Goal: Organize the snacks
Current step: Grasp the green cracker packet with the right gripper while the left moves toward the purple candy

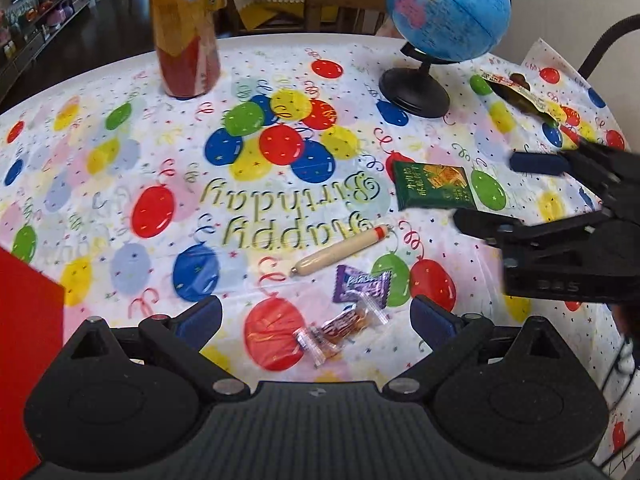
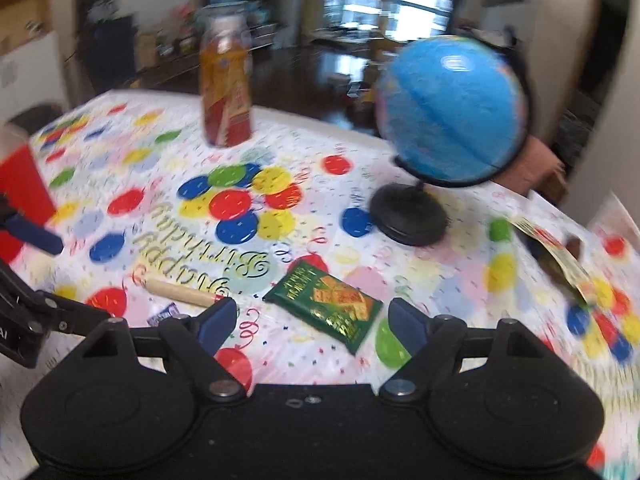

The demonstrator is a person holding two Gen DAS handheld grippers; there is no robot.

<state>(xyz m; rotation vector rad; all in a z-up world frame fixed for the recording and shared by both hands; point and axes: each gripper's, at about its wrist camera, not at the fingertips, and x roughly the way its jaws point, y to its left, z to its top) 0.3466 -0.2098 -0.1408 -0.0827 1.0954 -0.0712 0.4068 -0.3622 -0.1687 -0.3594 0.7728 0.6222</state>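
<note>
Snacks lie on a balloon-print tablecloth (image 1: 120, 184). A green cracker packet (image 1: 434, 186) lies right of centre, and it also shows in the right wrist view (image 2: 328, 306). A tan sausage stick (image 1: 340, 250) lies beside a purple candy wrapper (image 1: 360, 283) and clear-wrapped candies (image 1: 340, 330). My left gripper (image 1: 316, 316) is open, just above the wrapped candies. My right gripper (image 2: 310, 322) is open and empty over the green packet; it also shows in the left wrist view (image 1: 492, 192). A dark snack bag (image 1: 520, 96) lies at the far right.
A blue globe (image 1: 450, 8) on a black stand is at the back right. A tall jar (image 1: 186, 36) with orange and red contents stands at the back left. A red box (image 1: 24, 320) is at the left edge. A wooden chair (image 1: 344, 4) stands behind the table.
</note>
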